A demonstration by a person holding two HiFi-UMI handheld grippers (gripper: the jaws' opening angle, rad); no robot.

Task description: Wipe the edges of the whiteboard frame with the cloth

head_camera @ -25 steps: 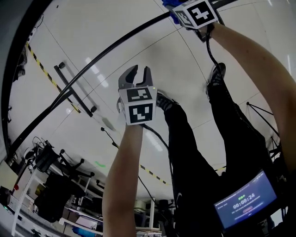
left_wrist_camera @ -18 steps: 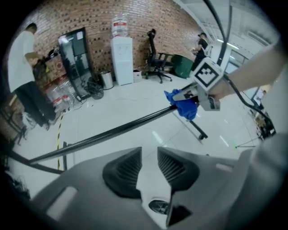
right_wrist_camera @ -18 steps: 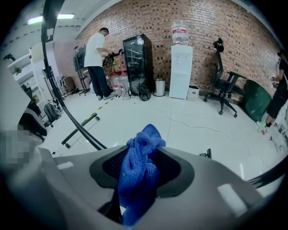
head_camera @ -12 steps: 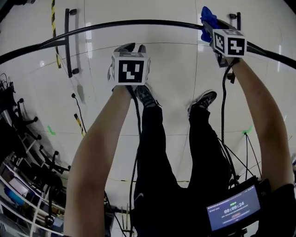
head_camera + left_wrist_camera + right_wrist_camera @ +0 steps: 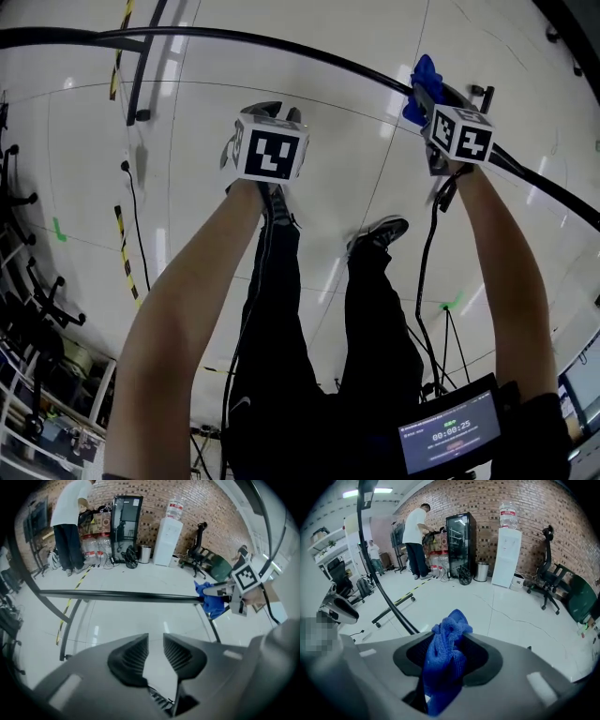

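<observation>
The whiteboard's thin black frame edge arcs across the top of the head view. My right gripper is shut on a bunched blue cloth that rests against this edge at the right. In the right gripper view the cloth fills the gap between the pads, and the black edge runs just beyond it. My left gripper hovers left of it, short of the edge. Its jaws have just been closing and stand nearly together, with nothing between them. The left gripper view also shows the edge, the cloth and the right gripper.
My legs and shoes stand on the white floor below, with cables trailing. A person in a white shirt stands by a black fridge. A water dispenser and office chairs line the brick wall. The stand's foot bar lies left.
The left gripper's jaws stood clearly apart a second ago and have drawn together. The right gripper with the cloth has come down onto the frame edge and stays on it.
</observation>
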